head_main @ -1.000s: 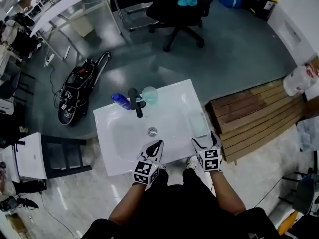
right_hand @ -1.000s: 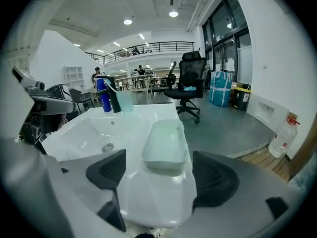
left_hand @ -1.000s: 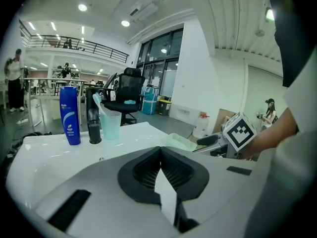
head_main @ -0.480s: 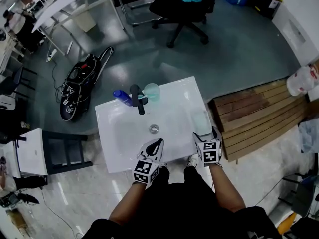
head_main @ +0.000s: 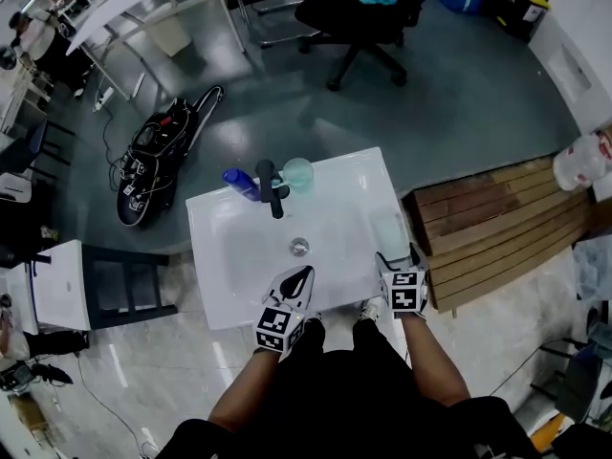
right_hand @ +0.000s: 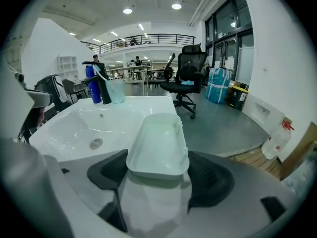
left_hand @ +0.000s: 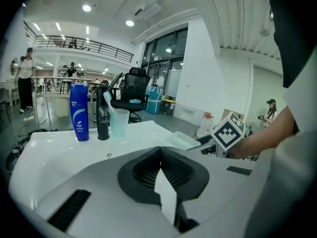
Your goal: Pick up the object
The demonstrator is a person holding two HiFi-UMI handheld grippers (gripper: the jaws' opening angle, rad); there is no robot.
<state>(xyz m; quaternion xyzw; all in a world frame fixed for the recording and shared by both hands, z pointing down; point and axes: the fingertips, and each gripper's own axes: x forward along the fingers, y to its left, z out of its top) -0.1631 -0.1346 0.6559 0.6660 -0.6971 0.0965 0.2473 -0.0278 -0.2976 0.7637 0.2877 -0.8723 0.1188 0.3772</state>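
The soap tray [right_hand: 158, 143] lies on the right-hand ledge of the sink [head_main: 239, 256], its near end between the jaws of the right gripper [right_hand: 157, 171]. Those jaws stand wide apart on either side of it, and I judge they are not yet pressing on it.

To do the grasp well, the pads should close evenly on the two long walls, low enough to catch below the flared rim. The tray should stay level as it is lifted. The ledge looks slick, so a one-sided push would likely skid the tray toward the basin or off the right edge.

The tray is a shallow, round-cornered rectangle of pale green, slightly translucent plastic that looks thin and light. The jaw pads are dark and ribbed. The sink is glossy white and mirrors the tray on its near surface, with a metal drain [head_main: 299, 247] in the bowl.

At the far edge stand a matte black faucet [head_main: 273, 189], a blue bottle [head_main: 239, 182] to its left and a translucent green cup [head_main: 297, 173] to its right.

The left gripper [head_main: 298, 280] hangs over the near rim with its jaws pressed together on nothing.
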